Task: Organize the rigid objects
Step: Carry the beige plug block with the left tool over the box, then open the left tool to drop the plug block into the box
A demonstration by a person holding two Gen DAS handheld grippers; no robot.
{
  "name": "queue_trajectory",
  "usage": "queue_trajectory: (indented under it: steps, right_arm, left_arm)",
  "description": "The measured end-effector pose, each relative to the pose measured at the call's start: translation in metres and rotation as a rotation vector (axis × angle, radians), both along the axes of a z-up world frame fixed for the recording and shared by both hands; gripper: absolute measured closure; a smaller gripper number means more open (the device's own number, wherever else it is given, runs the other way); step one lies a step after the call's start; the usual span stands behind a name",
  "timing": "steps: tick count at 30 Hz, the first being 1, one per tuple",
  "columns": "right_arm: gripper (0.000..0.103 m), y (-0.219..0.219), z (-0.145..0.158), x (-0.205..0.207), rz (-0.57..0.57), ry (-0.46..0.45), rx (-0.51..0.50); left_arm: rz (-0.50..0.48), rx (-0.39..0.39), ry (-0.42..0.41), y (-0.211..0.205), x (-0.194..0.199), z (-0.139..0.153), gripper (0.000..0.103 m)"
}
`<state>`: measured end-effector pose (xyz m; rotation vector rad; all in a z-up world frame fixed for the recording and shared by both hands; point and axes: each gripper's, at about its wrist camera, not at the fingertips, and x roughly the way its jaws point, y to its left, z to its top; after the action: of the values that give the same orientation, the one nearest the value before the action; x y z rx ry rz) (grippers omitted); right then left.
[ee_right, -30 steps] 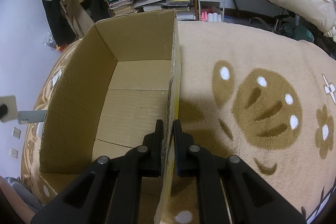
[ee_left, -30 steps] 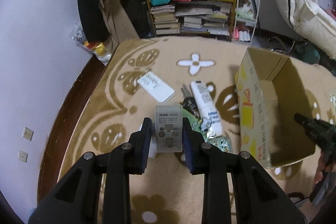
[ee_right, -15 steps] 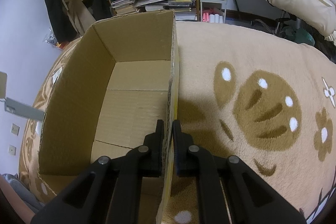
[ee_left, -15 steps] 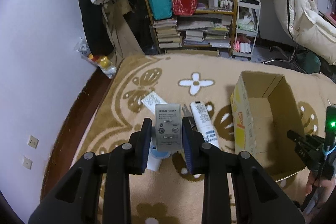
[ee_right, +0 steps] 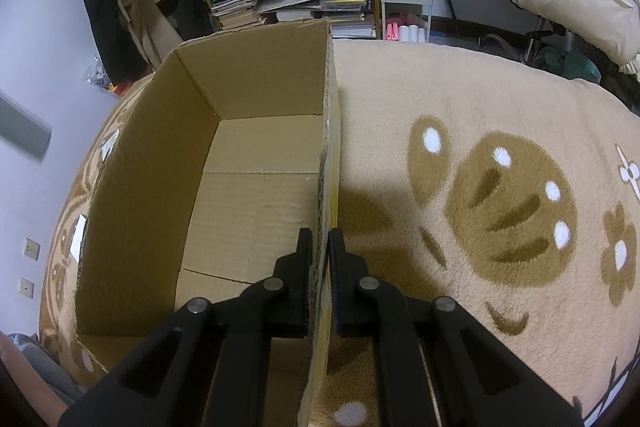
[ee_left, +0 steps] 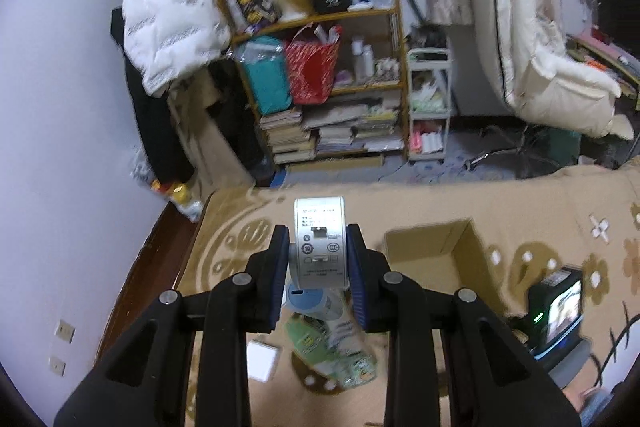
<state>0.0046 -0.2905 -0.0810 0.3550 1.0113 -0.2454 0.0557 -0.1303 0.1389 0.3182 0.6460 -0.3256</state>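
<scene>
While the right gripper (ee_right: pixel 319 259) pinches the near wall of the empty box (ee_right: pixel 256 95), jaws almost closed on the cardboard, the left gripper (ee_left: pixel 319 247) holds a grey adapter (ee_left: pixel 320 241) between its pads, lifted above the rug (ee_left: pixel 224 247). Carrying is underway; next, the adapter likely needs moving rightward over the box and releasing.
</scene>
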Motion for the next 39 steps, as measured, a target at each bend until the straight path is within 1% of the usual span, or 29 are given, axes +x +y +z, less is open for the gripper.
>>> queue_trajectory:
  steps: [5, 7, 10, 13, 16, 19, 24, 25, 26, 27, 30, 31, 34, 36, 37, 38, 39]
  right_arm:
    - [0.094, -0.001, -0.001, 0.0, -0.002, -0.001, 0.004]
    - [0.094, -0.002, -0.001, 0.0, -0.003, -0.003, 0.009]
    - [0.094, -0.003, -0.002, 0.0, -0.003, -0.004, 0.012]
    - [0.094, -0.004, -0.003, -0.001, -0.003, -0.005, 0.015]
    - [0.094, -0.004, -0.003, -0.001, -0.003, -0.006, 0.016]
    - [0.094, -0.004, -0.003, -0.002, -0.004, -0.006, 0.019]
    - [0.094, -0.004, -0.003, -0.002, -0.004, -0.007, 0.021]
    - [0.092, -0.004, -0.003, -0.002, 0.002, -0.011, 0.033]
    - [0.093, -0.003, -0.003, -0.001, 0.001, -0.011, 0.025]
    - [0.093, -0.001, -0.002, -0.001, 0.006, -0.01, 0.011]
    - [0.093, 0.001, -0.002, -0.001, 0.012, -0.012, 0.006]
    - [0.093, 0.001, -0.002, -0.001, 0.012, -0.013, 0.009]
    - [0.093, 0.001, -0.002, -0.001, 0.01, -0.012, 0.008]
    - [0.093, 0.002, -0.002, -0.001, 0.008, -0.013, 0.01]
    - [0.092, 0.002, -0.001, -0.001, 0.009, -0.019, 0.018]
    - [0.092, 0.003, 0.001, -0.001, 0.009, -0.031, 0.017]
    - [0.092, 0.006, 0.002, -0.001, 0.013, -0.031, 0.003]
  left_arm:
    - [-0.039, -0.048, -0.039, -0.027, -0.003, 0.022, 0.076]
    - [-0.061, -0.067, -0.038, -0.038, -0.002, 0.022, 0.076]
    - [-0.107, -0.093, -0.016, -0.052, -0.001, 0.011, 0.076]
    - [-0.145, -0.104, 0.026, -0.065, 0.002, -0.011, 0.076]
    - [-0.164, -0.125, 0.109, -0.073, 0.009, -0.04, 0.076]
    - [-0.15, -0.103, 0.186, -0.081, 0.018, -0.078, 0.076]
    - [-0.097, -0.019, 0.301, -0.086, 0.028, -0.145, 0.076]
    - [-0.077, 0.008, 0.273, -0.085, 0.026, -0.154, 0.076]
    - [-0.066, 0.036, 0.26, -0.083, 0.025, -0.16, 0.076]
    - [-0.062, 0.057, 0.264, -0.083, 0.025, -0.166, 0.076]
    - [-0.064, 0.038, 0.3, -0.074, 0.027, -0.174, 0.076]
    - [-0.062, 0.037, 0.296, -0.072, 0.027, -0.176, 0.076]
    - [-0.052, 0.07, 0.273, -0.069, 0.028, -0.178, 0.075]
    - [-0.053, 0.092, 0.289, -0.067, 0.03, -0.18, 0.064]
    - [-0.054, 0.104, 0.303, -0.065, 0.032, -0.182, 0.044]
    - [-0.053, 0.112, 0.299, -0.063, 0.032, -0.182, 0.035]
    - [-0.049, 0.109, 0.282, -0.061, 0.032, -0.182, 0.034]
